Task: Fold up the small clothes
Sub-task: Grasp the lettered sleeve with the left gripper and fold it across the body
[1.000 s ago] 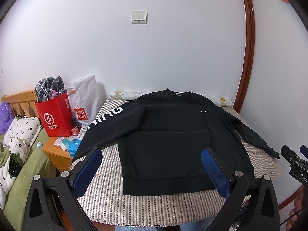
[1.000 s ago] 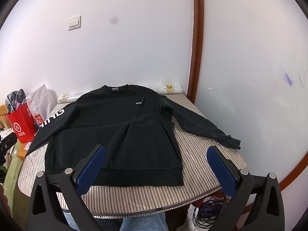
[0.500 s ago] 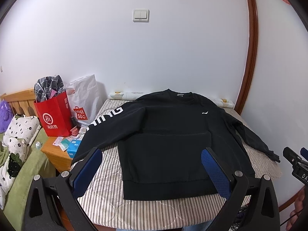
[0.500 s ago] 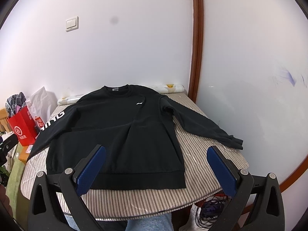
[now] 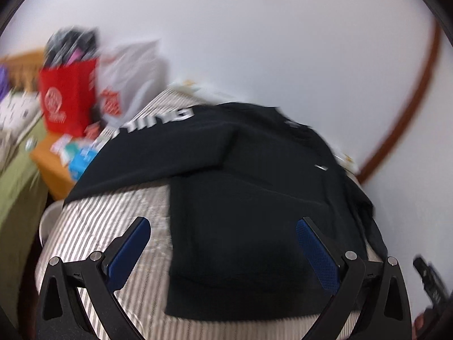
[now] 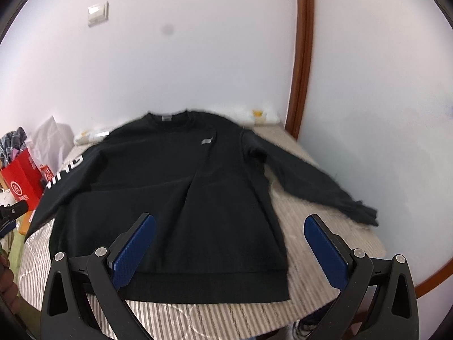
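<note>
At the bottom of each frame both grippers, left (image 5: 222,240) and right (image 6: 229,238), have jaws wide open and empty. The sweatshirt (image 6: 170,198) lies flat on the table (image 6: 311,226) just ahead, hem nearest, collar far; right sleeve nearer the right gripper.

Sweatshirt (image 6: 181,198) flat on table (image 6: 311,221)

Left wrist view: looks forward and down from the near left edge of the striped table (image 5: 93,226), tilted, apparently closer; motion-blurred.
Right wrist view: level, from the near right edge, facing the back wall.
Shared: black sweatshirt (image 6: 175,187), table, red bag (image 5: 68,96).
</note>
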### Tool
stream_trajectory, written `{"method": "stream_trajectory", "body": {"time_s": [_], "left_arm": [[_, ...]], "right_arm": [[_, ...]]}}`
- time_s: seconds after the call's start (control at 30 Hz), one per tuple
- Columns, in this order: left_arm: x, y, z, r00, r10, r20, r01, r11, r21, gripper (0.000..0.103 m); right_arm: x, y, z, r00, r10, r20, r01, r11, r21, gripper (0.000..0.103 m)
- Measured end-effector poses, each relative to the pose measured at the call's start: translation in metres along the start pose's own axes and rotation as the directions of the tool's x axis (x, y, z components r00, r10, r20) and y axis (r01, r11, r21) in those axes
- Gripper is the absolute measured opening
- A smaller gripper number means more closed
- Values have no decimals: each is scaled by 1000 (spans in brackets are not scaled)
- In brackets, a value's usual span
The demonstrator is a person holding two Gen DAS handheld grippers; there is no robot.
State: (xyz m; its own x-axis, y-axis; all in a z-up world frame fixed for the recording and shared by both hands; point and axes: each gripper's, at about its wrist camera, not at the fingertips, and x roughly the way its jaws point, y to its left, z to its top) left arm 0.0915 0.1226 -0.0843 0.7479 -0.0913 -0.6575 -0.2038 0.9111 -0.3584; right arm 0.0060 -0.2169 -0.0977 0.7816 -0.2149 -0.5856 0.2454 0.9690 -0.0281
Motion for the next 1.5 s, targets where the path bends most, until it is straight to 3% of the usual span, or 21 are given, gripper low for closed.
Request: {"method": "stream_trajectory", "body": {"time_s": [0.07,0.27,0.4,0.47,0.6,0.7,0.73,0.8,0.87,0.93,1.07,1.23,1.4,1.5], "left_arm": [[24,29,2,1000,2,-27,-4,996,-89,103],[70,93,2,999,7,-34,-15,966,-257,102],[97,124,4,998,-57,-38,39,932,-361,99],[109,136,4,995,-92,-37,69,908,-413,95],[121,143,16,997,-78,2,72,906,-417,93],[130,143,27,999,-36,-10,29,920,-390,84],[133,144,31,1000,-11,-17,4,924,-381,77],[137,145,38,999,26,-33,-36,932,-360,57],[141,146,44,995,80,-60,-96,942,-322,28],[139,145,52,991,116,-62,-129,947,-294,13],[122,126,73,988,150,-28,-152,962,-226,10],[102,56,108,985,159,62,-157,987,-33,8],[106,-38,125,989,81,124,-99,985,143,8],[128,-101,116,995,14,98,-40,961,274,8]], "right_arm": [[24,9,2,999,18,-39,-19,1000,-21,103],[76,43,4,999,-9,-46,4,993,-116,103],[104,59,3,996,-16,-91,1,987,-162,103],[113,65,3,994,23,-105,-39,987,-156,103],[127,70,6,986,97,-139,-116,984,-138,103],[135,70,16,983,120,-138,-141,978,-152,103],[137,69,20,982,127,-138,-149,975,-163,103],[140,64,29,982,129,-137,-152,973,-173,103],[140,54,44,985,108,-137,-131,976,-172,103],[138,41,54,989,99,-108,-117,979,-165,103],[140,14,59,990,100,-95,-110,988,-112,103],[142,-13,55,991,116,-74,-122,989,-79,103],[128,-34,59,998,65,26,-63,995,-72,103],[127,-48,55,998,46,46,-43,998,-50,103]]}}
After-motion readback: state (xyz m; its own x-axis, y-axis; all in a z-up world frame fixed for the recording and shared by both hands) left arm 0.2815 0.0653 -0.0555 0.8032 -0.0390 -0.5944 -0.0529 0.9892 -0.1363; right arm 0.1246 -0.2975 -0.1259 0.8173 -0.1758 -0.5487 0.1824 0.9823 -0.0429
